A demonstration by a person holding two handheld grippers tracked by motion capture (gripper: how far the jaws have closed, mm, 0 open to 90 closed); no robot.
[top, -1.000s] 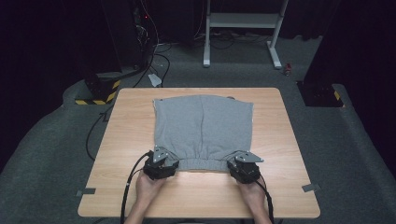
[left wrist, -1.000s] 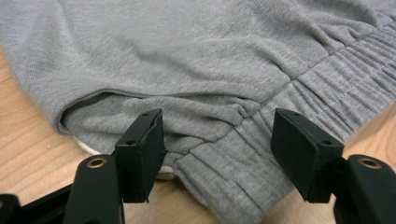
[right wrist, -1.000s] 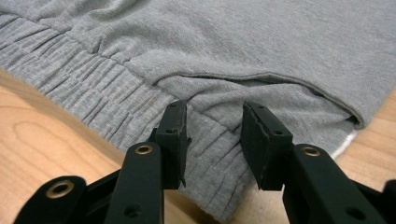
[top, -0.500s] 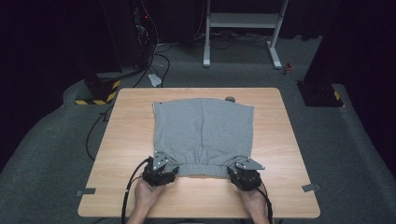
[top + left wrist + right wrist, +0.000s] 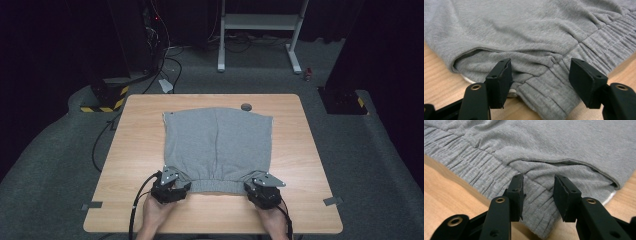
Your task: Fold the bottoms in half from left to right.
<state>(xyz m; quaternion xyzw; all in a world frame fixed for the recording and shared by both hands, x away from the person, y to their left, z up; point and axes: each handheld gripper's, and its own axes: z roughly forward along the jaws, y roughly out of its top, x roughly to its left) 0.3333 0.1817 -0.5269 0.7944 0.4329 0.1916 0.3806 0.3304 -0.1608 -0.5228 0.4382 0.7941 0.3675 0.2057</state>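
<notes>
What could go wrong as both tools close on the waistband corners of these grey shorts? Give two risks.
1. The left tool stands wider than the right tool; closing unevenly could skew the grey shorts.
2. Each tool sits by a pocket opening, so it might pinch only the top layer, not the whole waistband.

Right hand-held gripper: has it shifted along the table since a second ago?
Yes, slightly. The right hand-held gripper has slid right, toward the corner of the grey shorts and the table's right edge.
</notes>
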